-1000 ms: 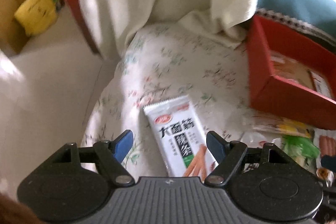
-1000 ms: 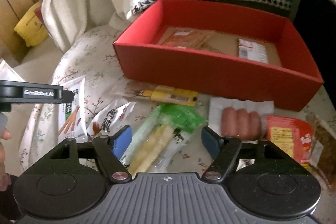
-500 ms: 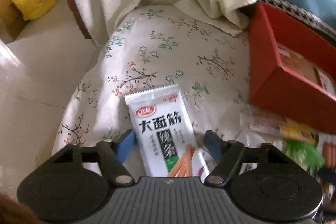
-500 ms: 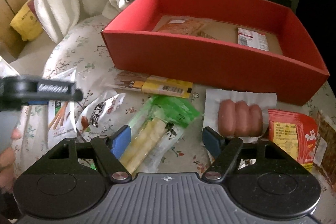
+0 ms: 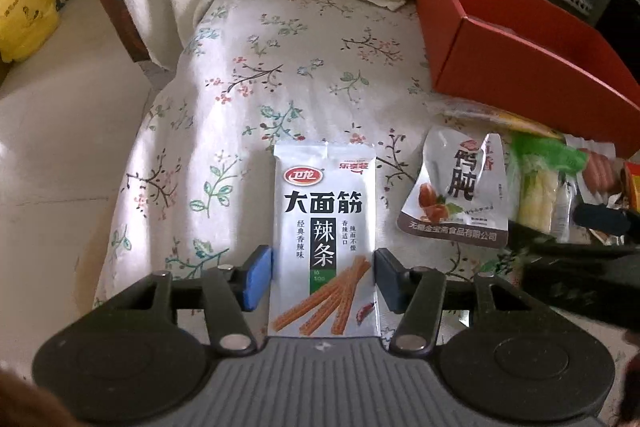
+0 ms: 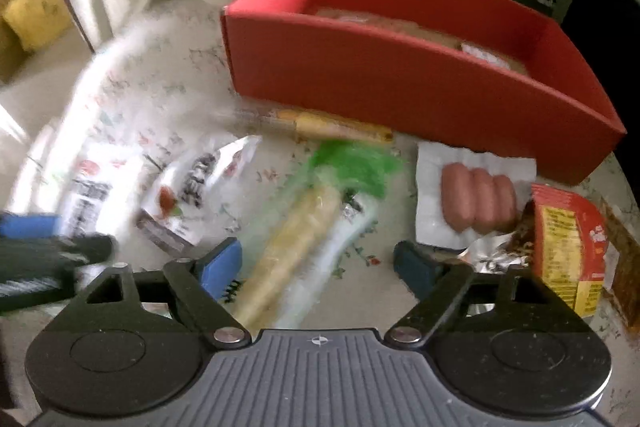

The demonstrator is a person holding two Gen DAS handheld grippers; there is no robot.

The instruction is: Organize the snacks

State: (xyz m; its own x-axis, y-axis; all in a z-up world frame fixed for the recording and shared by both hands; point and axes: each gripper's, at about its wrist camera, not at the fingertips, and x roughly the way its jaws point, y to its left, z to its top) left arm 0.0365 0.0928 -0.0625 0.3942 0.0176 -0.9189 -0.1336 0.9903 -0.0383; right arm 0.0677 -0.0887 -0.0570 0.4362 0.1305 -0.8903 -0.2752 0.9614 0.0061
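Left claw (image 5: 323,277) lower, narrowing beside glossy flat white packet (image 5: 325,239); right claw (image 6: 318,267) widening, empty.

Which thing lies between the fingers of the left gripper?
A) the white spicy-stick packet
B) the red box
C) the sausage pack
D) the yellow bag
A: the white spicy-stick packet lies between the closing fingers of the left gripper.
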